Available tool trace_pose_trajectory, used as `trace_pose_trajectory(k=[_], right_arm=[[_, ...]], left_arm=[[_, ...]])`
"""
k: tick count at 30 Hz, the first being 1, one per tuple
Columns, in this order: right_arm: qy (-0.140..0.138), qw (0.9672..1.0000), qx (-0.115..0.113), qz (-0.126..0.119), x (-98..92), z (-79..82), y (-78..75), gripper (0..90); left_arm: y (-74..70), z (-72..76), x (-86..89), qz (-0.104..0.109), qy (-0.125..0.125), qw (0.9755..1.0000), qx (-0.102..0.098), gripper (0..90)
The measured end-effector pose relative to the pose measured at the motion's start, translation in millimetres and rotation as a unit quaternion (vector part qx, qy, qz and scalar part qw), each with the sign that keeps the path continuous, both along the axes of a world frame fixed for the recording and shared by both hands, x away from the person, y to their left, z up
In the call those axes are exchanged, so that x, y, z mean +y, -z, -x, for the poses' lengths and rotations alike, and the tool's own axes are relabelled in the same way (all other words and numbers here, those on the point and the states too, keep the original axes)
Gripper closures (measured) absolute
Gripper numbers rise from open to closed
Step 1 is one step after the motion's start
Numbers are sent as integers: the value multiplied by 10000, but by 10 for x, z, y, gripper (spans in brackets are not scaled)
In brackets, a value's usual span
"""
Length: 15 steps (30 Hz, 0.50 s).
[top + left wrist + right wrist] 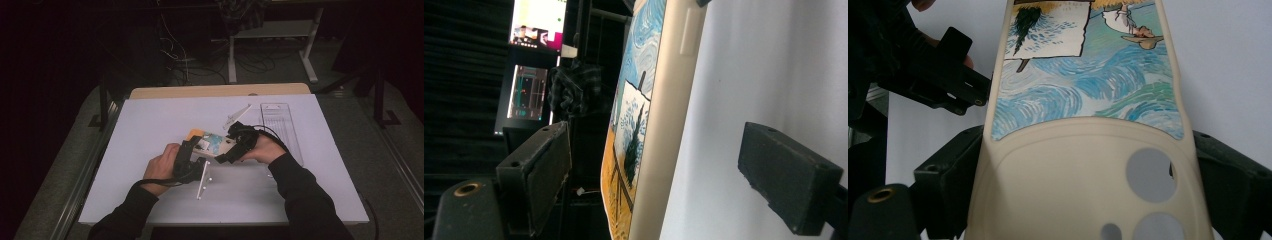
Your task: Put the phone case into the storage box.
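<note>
Right gripper [1088,165] clamped on phone case [1088,150], left gripper [674,175] apart around it, white tabletop [150,125], dark room.

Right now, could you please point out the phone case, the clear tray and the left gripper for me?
Phone case [1083,100]: right gripper view, on its painted back.
Clear tray [280,117]: high view, on its flat upper half.
Left gripper [654,165]: left gripper view, midway between its two black jaws.

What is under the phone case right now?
The phone case is held off the white table. Its camera holes show that pale surface behind it; the right gripper clamps its sides. Whatever lies directly beneath it is covered.
</note>
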State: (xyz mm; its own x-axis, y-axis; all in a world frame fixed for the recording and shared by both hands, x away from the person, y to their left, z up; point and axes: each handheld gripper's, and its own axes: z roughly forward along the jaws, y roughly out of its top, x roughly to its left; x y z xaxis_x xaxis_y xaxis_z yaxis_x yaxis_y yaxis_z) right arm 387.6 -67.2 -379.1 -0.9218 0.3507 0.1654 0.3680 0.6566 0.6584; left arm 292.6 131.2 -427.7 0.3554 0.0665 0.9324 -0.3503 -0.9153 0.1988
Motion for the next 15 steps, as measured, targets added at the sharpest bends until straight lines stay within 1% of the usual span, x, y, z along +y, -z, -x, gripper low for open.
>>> trace_pose_trajectory(k=[6,9,12,15], right_arm=[[7,10000,-14,-7,1,1,-1,95],[8,10000,-7,1,1,0,0,94],[12,10000,-21,-18,6,2,-2,95],[-5,10000,-60,-14,9,-2,2,95]], left_arm=[[21,6,-13,-30,-10,10000,-85,159],[19,15,-12,-61,0,9998,-173,185],[26,23,-10,-34,38,9997,-247,210],[28,39,-13,-78,73,9995,-301,247]])
